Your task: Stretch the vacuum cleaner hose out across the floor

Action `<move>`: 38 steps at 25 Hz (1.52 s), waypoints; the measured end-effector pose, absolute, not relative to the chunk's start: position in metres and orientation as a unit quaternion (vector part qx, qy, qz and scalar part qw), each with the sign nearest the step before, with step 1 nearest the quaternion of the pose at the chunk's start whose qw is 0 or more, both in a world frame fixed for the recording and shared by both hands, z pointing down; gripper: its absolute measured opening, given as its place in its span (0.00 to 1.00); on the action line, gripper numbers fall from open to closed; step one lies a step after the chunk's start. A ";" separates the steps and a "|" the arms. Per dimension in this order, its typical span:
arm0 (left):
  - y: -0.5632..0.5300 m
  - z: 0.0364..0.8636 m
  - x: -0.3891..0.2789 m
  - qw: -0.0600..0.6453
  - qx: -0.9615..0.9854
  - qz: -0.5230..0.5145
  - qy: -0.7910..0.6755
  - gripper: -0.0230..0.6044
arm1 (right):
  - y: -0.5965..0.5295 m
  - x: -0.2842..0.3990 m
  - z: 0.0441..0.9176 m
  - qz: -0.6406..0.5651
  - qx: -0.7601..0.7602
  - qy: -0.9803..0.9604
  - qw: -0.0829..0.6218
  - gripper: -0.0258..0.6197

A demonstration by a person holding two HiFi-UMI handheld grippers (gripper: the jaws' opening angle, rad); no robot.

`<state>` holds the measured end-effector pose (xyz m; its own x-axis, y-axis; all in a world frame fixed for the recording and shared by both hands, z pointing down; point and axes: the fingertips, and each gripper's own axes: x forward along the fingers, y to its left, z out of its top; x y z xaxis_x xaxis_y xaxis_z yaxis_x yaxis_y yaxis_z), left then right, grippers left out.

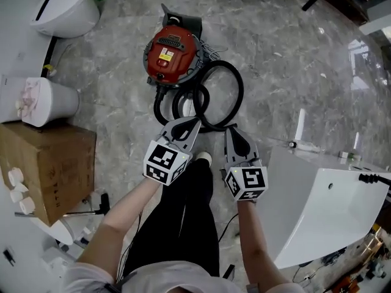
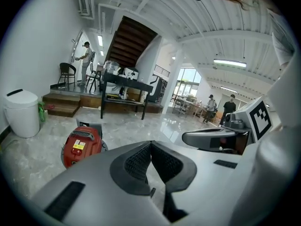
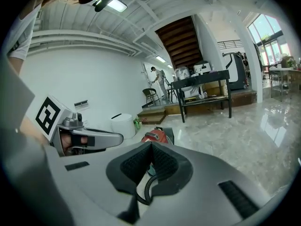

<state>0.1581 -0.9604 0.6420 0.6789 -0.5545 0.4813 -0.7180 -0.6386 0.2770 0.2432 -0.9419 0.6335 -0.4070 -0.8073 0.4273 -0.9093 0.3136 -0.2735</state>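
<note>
The red vacuum cleaner (image 1: pixel 171 55) sits on the grey marble floor, its black hose (image 1: pixel 240 87) coiled in loops just in front of it. Both grippers hang side by side above the near end of the coils. My left gripper (image 1: pixel 195 122) is shut with nothing between its fingers, its tips over the inner loop. My right gripper (image 1: pixel 230 130) is also shut and empty, over the outer loop's near edge. From the left gripper (image 2: pixel 150 145) view the vacuum (image 2: pixel 81 146) lies ahead to the left. Below the right gripper (image 3: pixel 151 147) a bit of hose (image 3: pixel 148 188) shows.
A white lidded bin (image 1: pixel 64 10) and a second white bin (image 1: pixel 43 101) stand at the left, with a cardboard box (image 1: pixel 52 170) nearer. A white cabinet (image 1: pixel 324 206) stands at the right. The person's black-trousered legs are below the grippers. People and a black table (image 2: pixel 123 91) are far off.
</note>
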 end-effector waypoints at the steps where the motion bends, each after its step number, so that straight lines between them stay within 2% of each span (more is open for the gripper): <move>1: -0.964 0.655 0.158 0.226 0.888 0.182 -0.356 0.05 | -0.945 0.244 0.645 0.240 0.537 -0.802 0.103 0.05; 6: -0.979 0.720 0.155 0.231 0.889 0.180 -0.351 0.05 | -0.958 0.242 0.713 0.248 0.543 -0.797 0.091 0.05; 19: -0.985 0.914 0.141 0.265 0.878 0.168 -0.361 0.05 | -0.954 0.246 0.905 0.259 0.537 -0.794 0.119 0.05; 29: -1.006 1.058 0.138 0.295 0.859 0.175 -0.381 0.05 | -0.974 0.227 1.042 0.266 0.459 -0.834 0.152 0.05; 35: -1.012 1.110 0.129 0.319 0.861 0.143 -0.370 0.05 | -0.986 0.210 1.113 0.274 0.414 -0.852 0.169 0.08; 36: -1.012 1.116 0.128 0.325 0.861 0.138 -0.366 0.07 | -0.988 0.206 1.123 0.279 0.401 -0.856 0.172 0.10; 37: -1.013 1.123 0.128 0.332 0.861 0.135 -0.361 0.13 | -0.989 0.200 1.134 0.285 0.383 -0.861 0.174 0.16; 38: -1.013 1.130 0.128 0.340 0.861 0.132 -0.353 0.25 | -0.990 0.194 1.144 0.292 0.363 -0.867 0.178 0.23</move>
